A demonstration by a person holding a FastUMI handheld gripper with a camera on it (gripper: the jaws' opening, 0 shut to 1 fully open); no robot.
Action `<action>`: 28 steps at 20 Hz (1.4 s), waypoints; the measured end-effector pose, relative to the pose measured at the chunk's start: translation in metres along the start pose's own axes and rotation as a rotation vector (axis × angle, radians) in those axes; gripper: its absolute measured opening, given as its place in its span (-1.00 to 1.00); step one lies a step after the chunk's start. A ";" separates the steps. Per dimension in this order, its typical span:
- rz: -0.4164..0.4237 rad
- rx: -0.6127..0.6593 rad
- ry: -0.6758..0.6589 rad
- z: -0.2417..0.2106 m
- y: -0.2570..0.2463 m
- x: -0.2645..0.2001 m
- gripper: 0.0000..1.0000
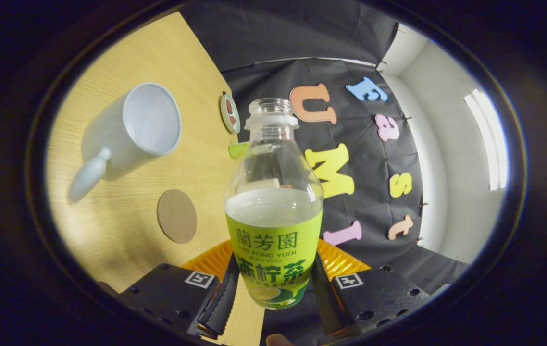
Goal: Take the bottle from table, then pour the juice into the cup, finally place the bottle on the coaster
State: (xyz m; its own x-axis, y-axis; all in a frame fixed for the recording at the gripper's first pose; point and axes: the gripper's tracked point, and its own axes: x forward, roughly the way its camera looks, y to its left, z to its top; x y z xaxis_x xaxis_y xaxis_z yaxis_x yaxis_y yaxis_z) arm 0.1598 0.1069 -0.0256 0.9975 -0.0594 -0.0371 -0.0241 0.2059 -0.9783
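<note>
Gripper (273, 293) fingers are clamped on the bottle (273, 211), one pressing each side of its lower labelled body, so I have it held firmly between them. Its cap is off and the open neck points away from me, straight ahead along the fingers. I see pale juice filling the bottle to just above the green label, with the clear upper part empty. Beyond the fingers and off to their left lies the wooden table (192, 77), seen tilted from where I hold the rig. On it, a round brown coaster (176, 216) sits near the left finger, well apart from the bottle. Farther out on the same side is the white cup (131, 132), its open mouth turned toward me and its handle pointing back toward the gripper. A small round dish (229, 113) rests at the table's far edge, just left of the bottle's neck.
</note>
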 end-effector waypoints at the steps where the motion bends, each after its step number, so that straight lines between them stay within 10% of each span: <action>1: 0.000 -0.012 -0.004 -0.001 0.001 -0.001 0.53; 28: -0.131 -0.322 -0.077 0.022 -0.030 0.004 0.52</action>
State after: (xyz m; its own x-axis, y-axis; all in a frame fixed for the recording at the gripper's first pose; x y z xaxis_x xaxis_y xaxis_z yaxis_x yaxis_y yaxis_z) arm 0.1656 0.1222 0.0079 0.9953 0.0118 0.0961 0.0968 -0.1178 -0.9883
